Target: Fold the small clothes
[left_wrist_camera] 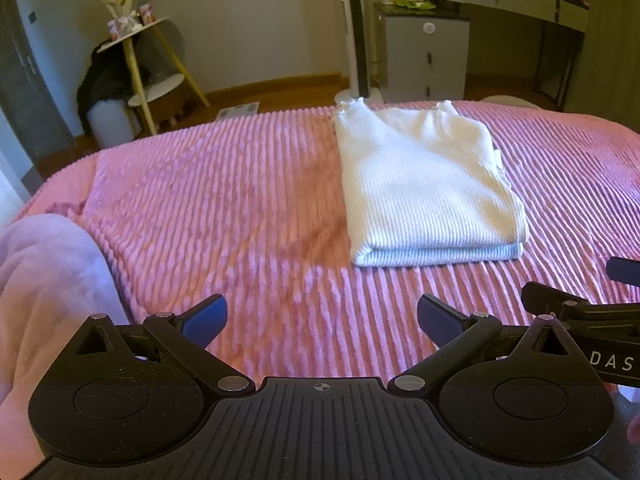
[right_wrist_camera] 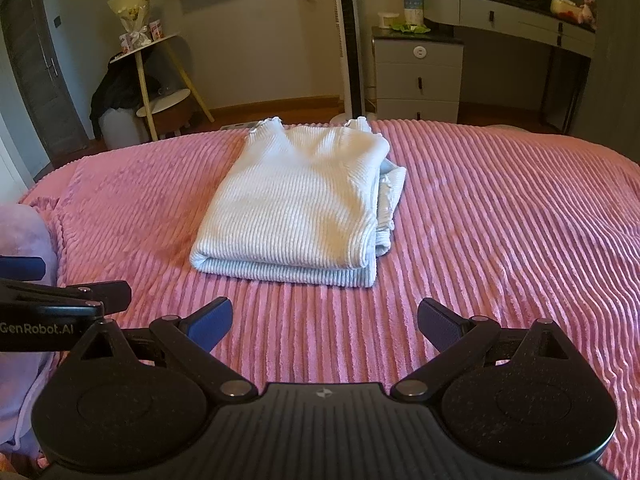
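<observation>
A white ribbed knit top (left_wrist_camera: 424,184) lies folded into a neat rectangle on the pink ribbed bedspread (left_wrist_camera: 240,208); the right wrist view shows the same top (right_wrist_camera: 304,204) with its layered edges at the right side. My left gripper (left_wrist_camera: 322,318) hovers open over the bedspread, short of the top's near edge and a little left of it. My right gripper (right_wrist_camera: 325,322) is open too, just in front of the top's near fold, holding nothing. Each gripper's side shows at the edge of the other's view.
A lilac fleece cloth (left_wrist_camera: 44,304) is heaped at the near left of the bed. Beyond the bed stand a small white side table with yellow legs (right_wrist_camera: 160,76), a tower fan (right_wrist_camera: 348,40), a grey drawer unit (right_wrist_camera: 418,76) and a vanity desk (right_wrist_camera: 512,16).
</observation>
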A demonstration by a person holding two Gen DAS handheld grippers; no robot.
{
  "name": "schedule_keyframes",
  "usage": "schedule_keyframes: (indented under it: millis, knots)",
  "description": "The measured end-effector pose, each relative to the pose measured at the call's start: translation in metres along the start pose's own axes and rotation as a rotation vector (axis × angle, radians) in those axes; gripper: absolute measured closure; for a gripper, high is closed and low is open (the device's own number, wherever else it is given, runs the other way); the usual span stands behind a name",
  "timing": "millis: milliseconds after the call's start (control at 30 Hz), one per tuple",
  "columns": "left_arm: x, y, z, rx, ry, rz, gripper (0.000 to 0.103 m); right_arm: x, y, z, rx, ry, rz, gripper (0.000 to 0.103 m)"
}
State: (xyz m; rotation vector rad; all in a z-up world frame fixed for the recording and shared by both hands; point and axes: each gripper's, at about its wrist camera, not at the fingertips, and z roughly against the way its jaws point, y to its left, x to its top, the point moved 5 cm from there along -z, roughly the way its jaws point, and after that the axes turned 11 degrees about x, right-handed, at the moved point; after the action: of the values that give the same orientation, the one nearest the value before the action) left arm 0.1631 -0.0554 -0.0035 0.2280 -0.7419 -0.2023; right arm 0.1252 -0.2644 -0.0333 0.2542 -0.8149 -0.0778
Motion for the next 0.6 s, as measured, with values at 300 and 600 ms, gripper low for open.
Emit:
schedule_keyframes:
  millis: [300, 600]
  knots:
    - [-0.0009, -0.0003, 0.0000, 0.013, -0.018, -0.007, 0.000, 0.0001, -0.0008, 0.0009, -0.001, -0.007, -0.001, 0.004]
    - [-0.0019, -0.0016, -0.0013, 0.015, -0.019, -0.022, 0.000, -0.0009, -0.0024, -0.0002, -0.003, -0.004, -0.016, 0.004]
